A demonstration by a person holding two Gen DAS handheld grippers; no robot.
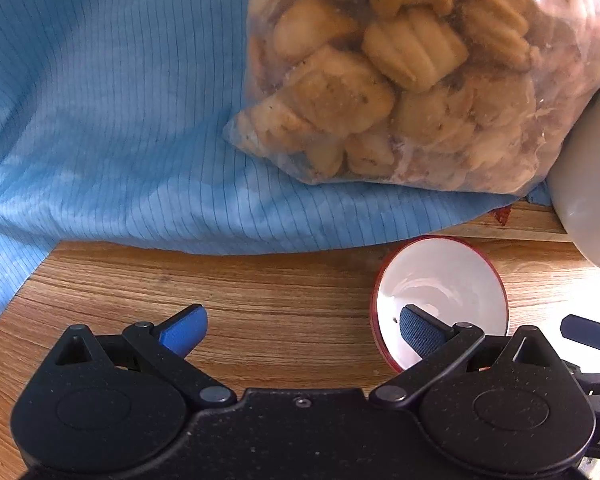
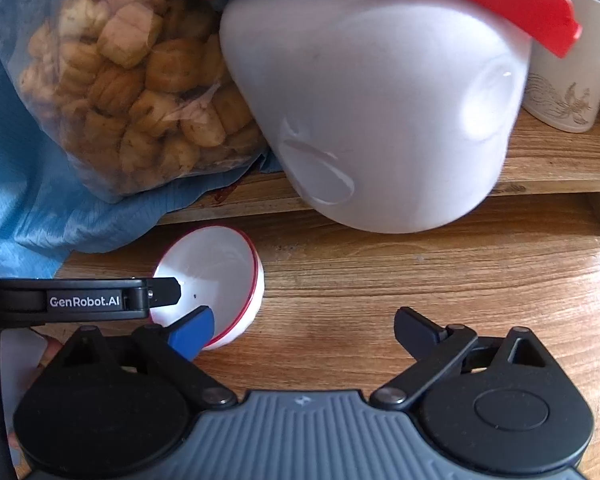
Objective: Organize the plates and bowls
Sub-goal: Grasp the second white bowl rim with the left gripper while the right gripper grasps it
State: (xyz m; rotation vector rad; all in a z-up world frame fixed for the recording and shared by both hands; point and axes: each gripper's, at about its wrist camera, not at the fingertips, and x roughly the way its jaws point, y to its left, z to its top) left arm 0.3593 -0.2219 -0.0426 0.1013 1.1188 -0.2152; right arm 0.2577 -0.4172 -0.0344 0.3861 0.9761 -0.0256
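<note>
A small bowl [image 1: 440, 280], white inside with a red rim, stands on the wooden tabletop [image 1: 280, 280]. My left gripper [image 1: 302, 330] is open wide. Its right blue finger [image 1: 422, 330] shows in front of the bowl's inside, its left finger [image 1: 184, 330] stands well clear over bare wood, and the bowl's near left rim lies between them. In the right wrist view the bowl [image 2: 220, 264] is at the left, with the left gripper's fingertip [image 2: 166, 292] reaching over it. My right gripper [image 2: 306, 332] is open; its left finger [image 2: 192, 334] overlaps the bowl's near edge.
A clear bag of biscuits [image 1: 400, 72] lies on a blue cloth [image 1: 100, 120] behind the bowl. A big white jug [image 2: 380, 120] with a red handle leans over a raised wooden shelf [image 2: 540, 176], beside a patterned white tin [image 2: 568, 92]. Bare wood [image 2: 380, 280] lies right of the bowl.
</note>
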